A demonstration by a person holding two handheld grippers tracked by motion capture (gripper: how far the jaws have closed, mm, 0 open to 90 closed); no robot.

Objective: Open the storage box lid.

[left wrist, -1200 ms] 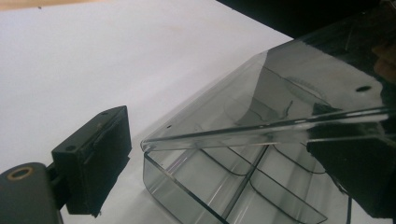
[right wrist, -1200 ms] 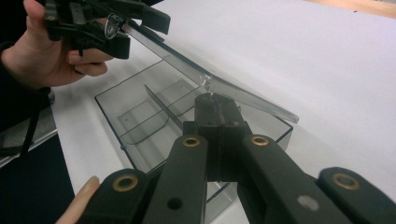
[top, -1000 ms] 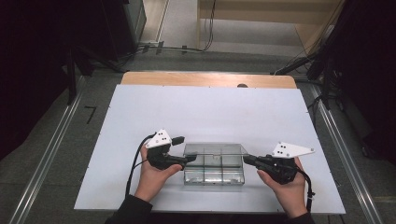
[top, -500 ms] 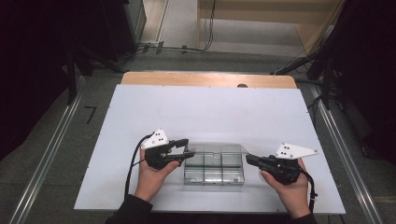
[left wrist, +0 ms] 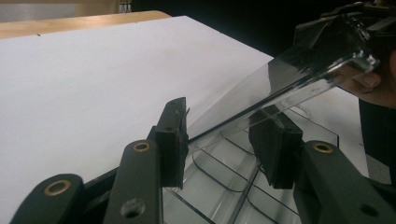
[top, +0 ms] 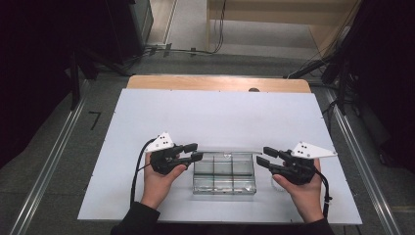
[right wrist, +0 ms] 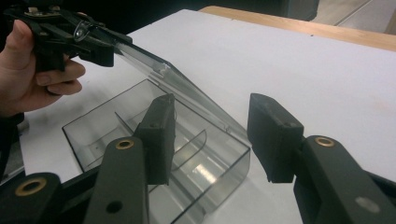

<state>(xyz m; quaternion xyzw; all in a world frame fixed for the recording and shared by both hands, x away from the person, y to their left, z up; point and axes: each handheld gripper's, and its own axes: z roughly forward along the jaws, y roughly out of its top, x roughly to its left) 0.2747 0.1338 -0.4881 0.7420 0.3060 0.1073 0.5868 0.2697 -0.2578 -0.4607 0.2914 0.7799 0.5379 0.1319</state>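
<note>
In the high view, a clear plastic compartment box (top: 224,173) sits on the white desk (top: 215,117) near its front edge, between the two hands. The left hand-held gripper (top: 194,152) reaches its jaws to the box's left end, and the right hand-held gripper (top: 263,156) hovers at its right end. No writing can be read anywhere. The clear lid (top: 230,151) is hard to make out here, just a thin line along the box's far edge.

In the left gripper view, the jaws stand apart with the tilted lid (left wrist: 289,84) passing between them; whether the pads press it cannot be told. The dividers show below.

In the right gripper view, the jaws gape wide and hold nothing, above the box's (right wrist: 154,144) near corner. The other gripper's tips meet the raised lid's (right wrist: 177,88) far end; its grip is unclear.
</note>
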